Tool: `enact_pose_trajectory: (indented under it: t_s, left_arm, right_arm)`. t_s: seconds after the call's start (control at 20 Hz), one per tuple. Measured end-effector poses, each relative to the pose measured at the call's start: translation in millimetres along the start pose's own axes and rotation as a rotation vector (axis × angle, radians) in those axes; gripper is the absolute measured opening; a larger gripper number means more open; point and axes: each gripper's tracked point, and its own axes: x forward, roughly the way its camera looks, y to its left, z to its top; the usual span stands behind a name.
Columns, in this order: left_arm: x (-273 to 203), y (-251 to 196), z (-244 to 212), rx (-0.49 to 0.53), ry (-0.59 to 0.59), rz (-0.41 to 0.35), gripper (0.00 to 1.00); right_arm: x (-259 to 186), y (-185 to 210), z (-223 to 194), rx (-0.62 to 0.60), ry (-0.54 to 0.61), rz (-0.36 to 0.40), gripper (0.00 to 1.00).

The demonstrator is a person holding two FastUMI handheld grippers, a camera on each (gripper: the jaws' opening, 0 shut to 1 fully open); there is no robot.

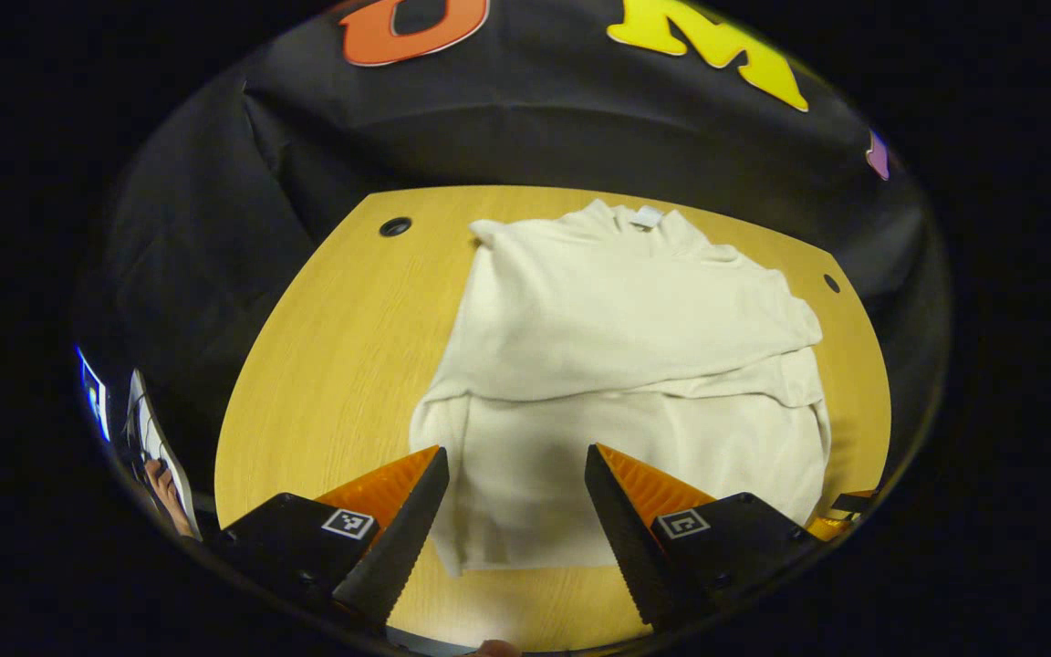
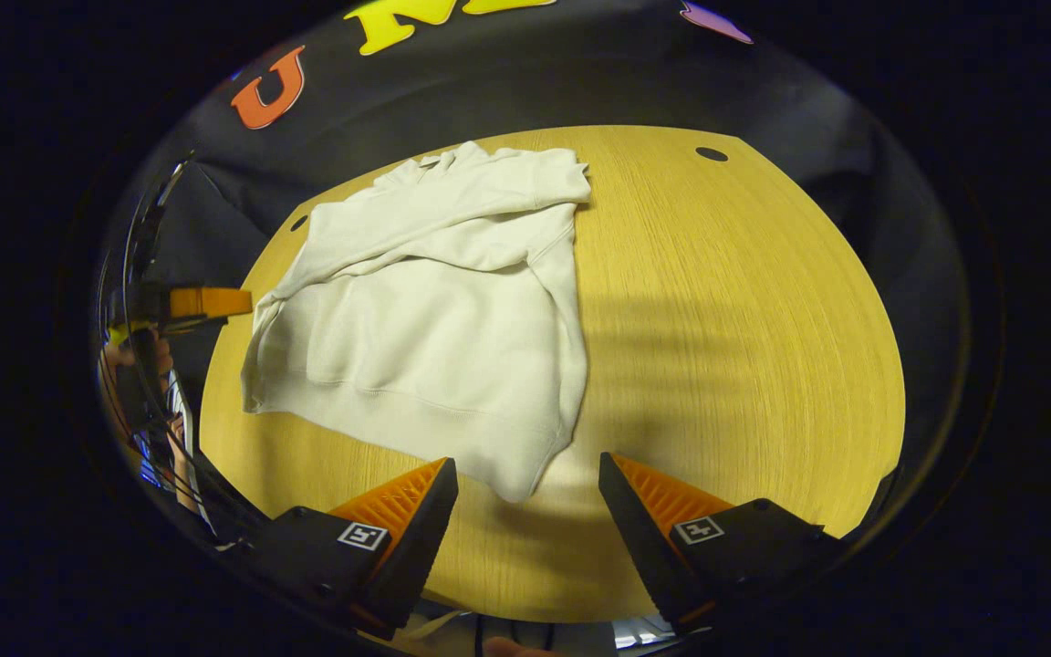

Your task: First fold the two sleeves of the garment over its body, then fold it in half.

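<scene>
Cream garment laid flat on wooden worktop, collar toward far edge, hem near front edge. Both sleeves seen folded across body.

Judged soft, light, limp, thick knit; sags if pinched at single point.

Hem corners judged best hold.

Left gripper and right gripper: jaws parted, nothing held.

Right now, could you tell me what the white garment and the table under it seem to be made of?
The garment looks like a soft, matte knit, probably cotton fleece: it lies in thick rounded folds, with a ribbed band at the hem. The table looks like wood or a wood-look laminate: fine straight grain lines, yellow-tan, smooth with a faint sheen. Which of the two, the pictures leave open.
</scene>
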Motion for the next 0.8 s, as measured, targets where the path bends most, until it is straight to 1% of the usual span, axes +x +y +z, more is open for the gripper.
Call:
enact_pose_trajectory:
  t_s: [0.05, 0.1, 0.15, 0.2, 0.25, 0.3, 0.5, 0.55, 0.6, 0.65, 0.7, 0.75, 0.8]
  left_arm:
    - [-7, 5, -13, -0.023, 0.024, 0.010, 0.96]
    - [-13, 6, -26, -0.043, 0.051, 0.012, 1.00]
    - [-21, 1, -41, -0.061, 0.089, -0.008, 0.96]
    - [-28, -7, -55, -0.087, 0.126, -0.033, 0.96]
    - [-37, -15, -69, -0.109, 0.160, -0.040, 0.96]
    - [-46, -20, -80, -0.122, 0.186, -0.034, 0.96]
    - [-81, -49, -117, -0.150, 0.286, -0.033, 0.96]
    - [-91, -53, -127, -0.154, 0.324, -0.023, 1.00]
    - [-101, -62, -135, -0.163, 0.343, -0.029, 0.96]
    - [-112, -72, -142, -0.162, 0.358, -0.041, 0.96]
    - [-125, -82, -151, -0.164, 0.375, -0.048, 0.96]
    - [-135, -93, -158, -0.162, 0.384, -0.050, 0.96]
    - [-156, -103, -162, -0.151, 0.390, -0.054, 0.96]
  right_arm:
    - [3, 2, 1, 0.012, 0.009, -0.003, 0.98]
    - [7, 4, 1, 0.025, 0.022, -0.004, 0.98]
    - [11, 6, -1, 0.036, 0.039, -0.010, 0.98]
    - [16, 9, -2, 0.043, 0.056, -0.009, 0.97]
    - [19, 10, -5, 0.046, 0.073, -0.015, 0.94]
    - [22, 9, -7, 0.045, 0.083, -0.031, 0.97]
    - [33, 12, -15, 0.020, 0.131, -0.052, 0.97]
    - [33, 12, -14, 0.013, 0.134, -0.061, 0.97]
    - [35, 16, -13, 0.009, 0.136, -0.056, 0.97]
    - [35, 16, -15, -0.003, 0.153, -0.069, 0.97]
    - [37, 12, -14, -0.017, 0.157, -0.099, 0.97]
    - [37, 6, -16, -0.029, 0.172, -0.142, 0.95]
    - [38, 3, -15, -0.035, 0.178, -0.171, 0.91]
